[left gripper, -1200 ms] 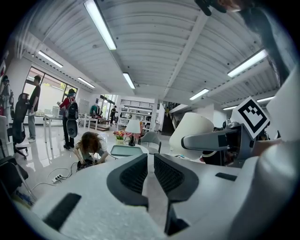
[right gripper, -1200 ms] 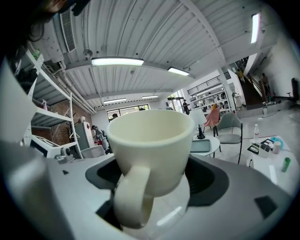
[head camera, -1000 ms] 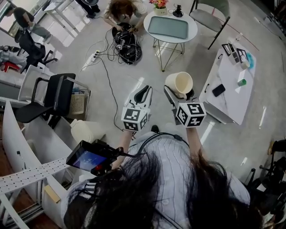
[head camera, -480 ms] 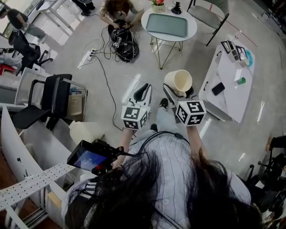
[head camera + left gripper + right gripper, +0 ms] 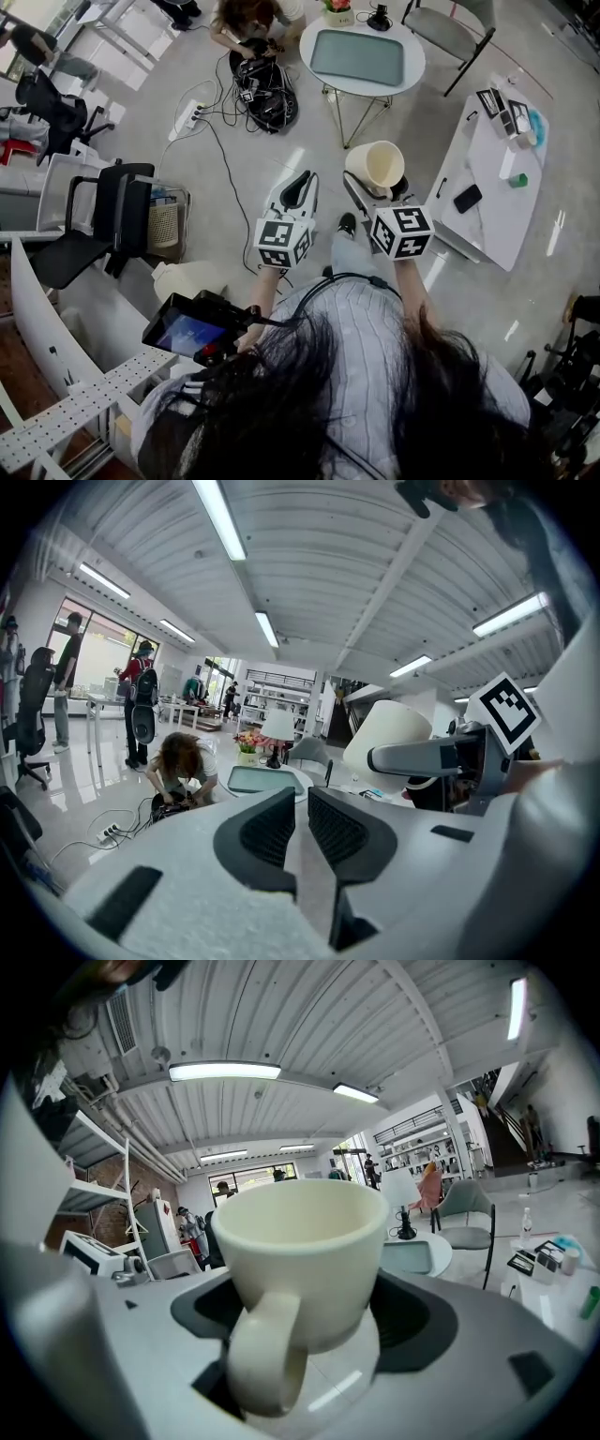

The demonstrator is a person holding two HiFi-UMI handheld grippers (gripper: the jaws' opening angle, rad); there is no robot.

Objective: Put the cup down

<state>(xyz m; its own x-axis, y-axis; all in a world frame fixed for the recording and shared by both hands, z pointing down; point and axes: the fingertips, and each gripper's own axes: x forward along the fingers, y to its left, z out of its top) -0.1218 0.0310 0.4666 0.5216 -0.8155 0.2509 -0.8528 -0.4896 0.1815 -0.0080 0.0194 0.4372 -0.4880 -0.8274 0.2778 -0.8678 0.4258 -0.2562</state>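
Note:
A cream cup (image 5: 377, 167) with a handle is held above the floor, my right gripper (image 5: 375, 185) shut on it. In the right gripper view the cup (image 5: 300, 1241) stands upright between the dark pads (image 5: 424, 1321), its handle facing the camera, and the right gripper (image 5: 309, 1314) grips its lower body. My left gripper (image 5: 299, 190) hangs beside it to the left, shut with nothing between its fingers. The left gripper view shows the left gripper (image 5: 302, 808) with its jaws nearly touching, and the cup (image 5: 389, 731) to the right.
A round white table (image 5: 410, 58) bearing a teal tray stands ahead. To the right is a long white table (image 5: 487, 220) with a phone and small items. A person (image 5: 246, 19) crouches over cables on the floor. Black chairs (image 5: 103, 208) stand at the left.
The cup stays in the right gripper and both grippers keep their places in view. The floor scene has drifted a little as the person walks, and a foot now shows below the grippers.

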